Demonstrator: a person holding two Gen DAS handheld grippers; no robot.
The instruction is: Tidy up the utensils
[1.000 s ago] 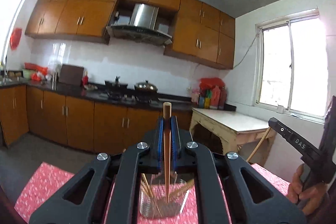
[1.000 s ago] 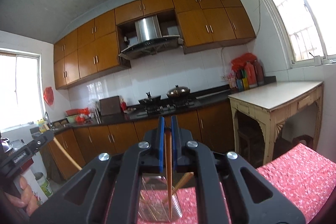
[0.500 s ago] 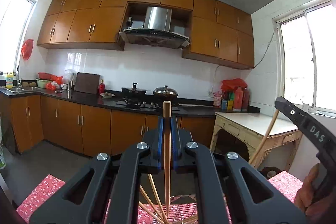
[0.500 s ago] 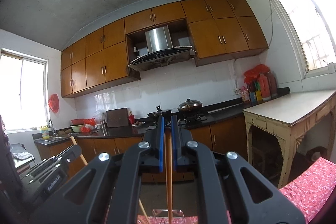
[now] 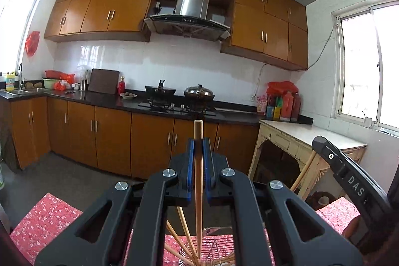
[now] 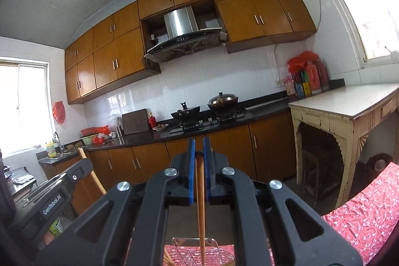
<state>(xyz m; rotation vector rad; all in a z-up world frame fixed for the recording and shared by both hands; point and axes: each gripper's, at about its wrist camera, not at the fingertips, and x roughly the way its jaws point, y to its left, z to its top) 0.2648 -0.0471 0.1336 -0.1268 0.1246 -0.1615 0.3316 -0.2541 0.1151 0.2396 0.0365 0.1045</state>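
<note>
My left gripper [image 5: 198, 141] is shut on a light wooden chopstick [image 5: 198, 181] that stands upright between the blue pads, its lower end down among several chopsticks [image 5: 182, 238] in a wire holder [image 5: 217, 248]. My right gripper [image 6: 198, 141] is shut on a darker wooden chopstick [image 6: 200, 201], also upright, its lower end over the wire holder [image 6: 194, 252]. The right gripper shows at the right edge of the left wrist view [image 5: 349, 181]. The left gripper shows at the left edge of the right wrist view [image 6: 54, 198].
The holder stands on a red floral cloth [image 5: 42, 223], also in the right wrist view [image 6: 361, 213]. Beyond are brown base cabinets [image 5: 112, 141], a black counter with stove and pots [image 5: 179, 96], and a worn cream table [image 5: 299, 141] by a window.
Both grippers have risen with their chopsticks. The holder has dropped to the bottom edge of both views. The glass jar seen one second ago is out of view.
</note>
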